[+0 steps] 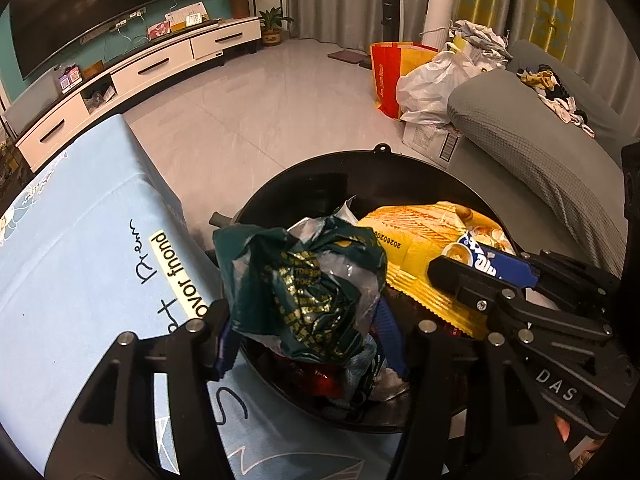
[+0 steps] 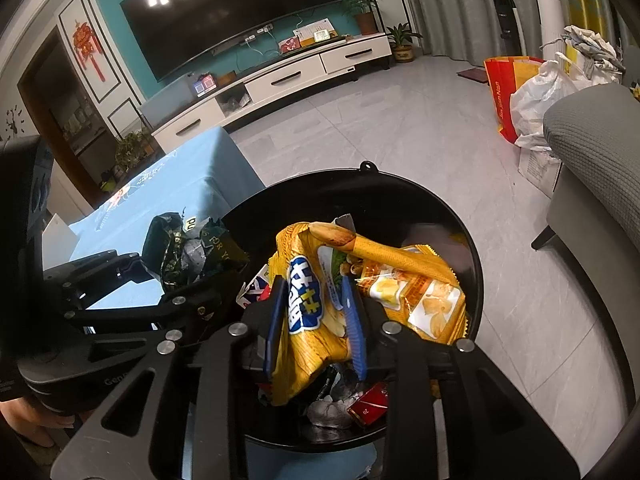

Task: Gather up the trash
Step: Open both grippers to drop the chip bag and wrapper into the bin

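A round black trash bin (image 1: 320, 168) (image 2: 460, 216) stands beside the table. My left gripper (image 1: 308, 328) is shut on a crumpled dark green wrapper with gold print (image 1: 304, 280), held over the bin's left rim; it also shows in the right wrist view (image 2: 188, 248). My right gripper (image 2: 316, 320) is shut on a yellow snack bag with a blue logo (image 2: 308, 300), held above the bin; that bag shows in the left wrist view (image 1: 424, 236). Red and silver wrappers (image 2: 360, 400) lie inside the bin.
A table with a light blue cloth (image 1: 80, 264) is on the left. A grey sofa (image 1: 540, 148) is on the right, with bags (image 1: 424, 80) and a cardboard box (image 1: 432, 140) beside it. A white TV cabinet (image 2: 280, 80) stands across the tiled floor.
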`<state>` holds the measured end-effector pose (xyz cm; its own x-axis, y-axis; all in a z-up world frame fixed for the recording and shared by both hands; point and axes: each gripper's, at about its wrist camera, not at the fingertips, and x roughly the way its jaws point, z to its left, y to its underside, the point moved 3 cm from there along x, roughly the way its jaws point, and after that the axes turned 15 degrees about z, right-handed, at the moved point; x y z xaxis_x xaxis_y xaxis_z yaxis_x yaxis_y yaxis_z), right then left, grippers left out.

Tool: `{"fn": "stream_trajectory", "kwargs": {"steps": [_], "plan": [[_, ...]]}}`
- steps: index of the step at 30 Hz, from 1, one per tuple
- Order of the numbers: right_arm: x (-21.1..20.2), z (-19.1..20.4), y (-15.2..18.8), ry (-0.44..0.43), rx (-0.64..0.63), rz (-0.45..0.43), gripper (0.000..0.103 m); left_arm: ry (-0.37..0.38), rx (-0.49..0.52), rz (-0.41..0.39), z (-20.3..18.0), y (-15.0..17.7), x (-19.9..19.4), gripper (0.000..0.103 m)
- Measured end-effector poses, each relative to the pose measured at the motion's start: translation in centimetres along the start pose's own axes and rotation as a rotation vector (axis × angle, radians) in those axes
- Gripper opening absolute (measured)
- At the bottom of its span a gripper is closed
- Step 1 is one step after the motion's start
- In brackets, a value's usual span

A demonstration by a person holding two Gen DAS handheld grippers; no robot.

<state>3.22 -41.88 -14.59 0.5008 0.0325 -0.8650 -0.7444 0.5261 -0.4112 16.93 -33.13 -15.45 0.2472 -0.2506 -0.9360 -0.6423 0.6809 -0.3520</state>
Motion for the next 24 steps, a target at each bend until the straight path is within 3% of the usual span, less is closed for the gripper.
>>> {"fn": "stream_trajectory", "kwargs": {"steps": [7,12,15,20,24], "plan": [[-0.6,-0.1,0.0,0.008,0.009,-0.008,0.039,-0.005,-0.016,-0.007,0.3,0.2,-0.3,0.068],[-1.5,-0.9,0.3,0.013,0.04,-0.02,0.046,0.001,-0.04,-0.024,1.0,0.5,-1.2,0.087],[-2.4,-1.0,0.5,0.0,0.061,-0.032,0.05,0.008,-0.051,-0.041,1.3,0.9,-2.3,0.09],[-5.2,-0.7,0.6,-0.007,0.08,-0.071,0.068,0.021,-0.092,-0.069,2.3,2.1,-5.0,0.099],[-8.2,0.2,0.9,0.007,0.081,-0.086,0.092,0.011,-0.115,-0.073,2.5,3.6,-7.6,0.1]]}}
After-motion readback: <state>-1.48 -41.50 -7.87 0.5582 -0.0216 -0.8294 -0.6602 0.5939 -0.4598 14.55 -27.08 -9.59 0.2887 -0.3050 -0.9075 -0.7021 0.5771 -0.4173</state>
